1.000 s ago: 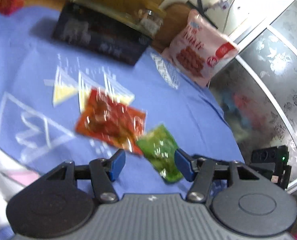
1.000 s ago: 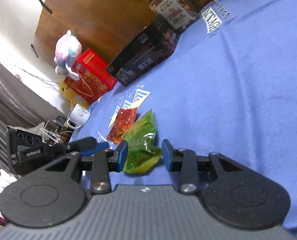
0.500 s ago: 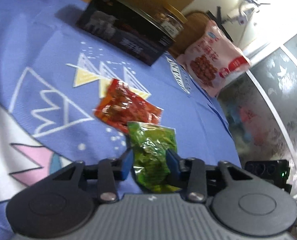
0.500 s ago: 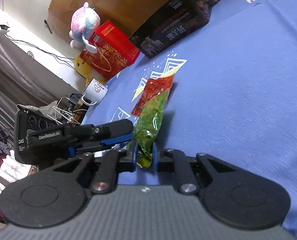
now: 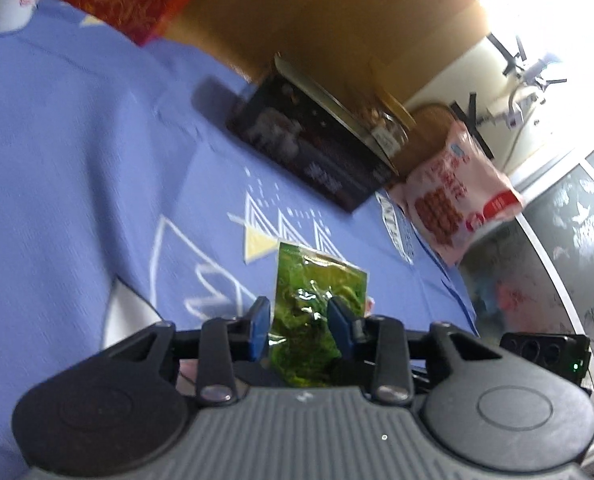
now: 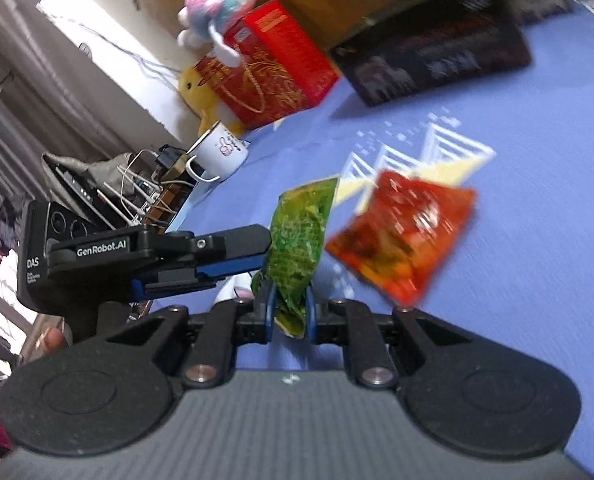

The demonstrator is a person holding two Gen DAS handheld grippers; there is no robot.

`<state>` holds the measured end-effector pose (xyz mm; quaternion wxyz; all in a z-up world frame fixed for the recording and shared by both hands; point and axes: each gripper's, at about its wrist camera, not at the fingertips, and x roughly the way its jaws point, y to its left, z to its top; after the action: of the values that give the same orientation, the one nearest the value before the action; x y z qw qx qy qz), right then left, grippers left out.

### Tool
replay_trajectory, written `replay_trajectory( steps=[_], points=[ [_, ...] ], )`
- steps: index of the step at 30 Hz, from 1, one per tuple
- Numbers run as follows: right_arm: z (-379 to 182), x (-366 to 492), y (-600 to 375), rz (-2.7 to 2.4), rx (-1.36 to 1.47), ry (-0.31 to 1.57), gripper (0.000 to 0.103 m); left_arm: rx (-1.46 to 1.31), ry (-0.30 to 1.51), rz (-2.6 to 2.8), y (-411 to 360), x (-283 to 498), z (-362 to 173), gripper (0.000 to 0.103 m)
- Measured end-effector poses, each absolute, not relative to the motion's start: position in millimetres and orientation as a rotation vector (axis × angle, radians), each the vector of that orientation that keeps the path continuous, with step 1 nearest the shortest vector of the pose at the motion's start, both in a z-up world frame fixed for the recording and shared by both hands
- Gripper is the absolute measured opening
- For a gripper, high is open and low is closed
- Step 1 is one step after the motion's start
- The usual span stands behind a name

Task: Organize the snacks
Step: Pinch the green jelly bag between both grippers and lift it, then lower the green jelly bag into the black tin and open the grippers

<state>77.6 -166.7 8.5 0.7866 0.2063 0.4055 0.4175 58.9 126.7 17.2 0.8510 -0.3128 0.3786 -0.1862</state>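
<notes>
Right wrist view: both the right gripper (image 6: 290,312) and the left gripper (image 6: 257,256) have jaws clamped on the green snack packet (image 6: 297,248), lifted just left of the red packet (image 6: 401,236) lying on the blue cloth (image 6: 497,320). If the hands pull apart, the thin film could tear or slip free.

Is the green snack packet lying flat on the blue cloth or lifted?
Lifted. The green snack packet stands on edge, pinched by both the right gripper and left gripper.

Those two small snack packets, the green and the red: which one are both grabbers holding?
The green packet. The right gripper and left gripper both pinch it; the red packet lies untouched on the blue cloth.
</notes>
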Motion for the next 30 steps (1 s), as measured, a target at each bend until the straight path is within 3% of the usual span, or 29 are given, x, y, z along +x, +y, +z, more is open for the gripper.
replay_trajectory(
  steps=[16,30],
  points=[
    [24,130,-132,0.904,0.359,0.836,0.018,-0.632,0.731,-0.328,146,112,32,0.032],
    [86,213,-165,0.759,0.259,0.575,0.019,-0.505,0.581,-0.449,88,237,100,0.036]
  ],
)
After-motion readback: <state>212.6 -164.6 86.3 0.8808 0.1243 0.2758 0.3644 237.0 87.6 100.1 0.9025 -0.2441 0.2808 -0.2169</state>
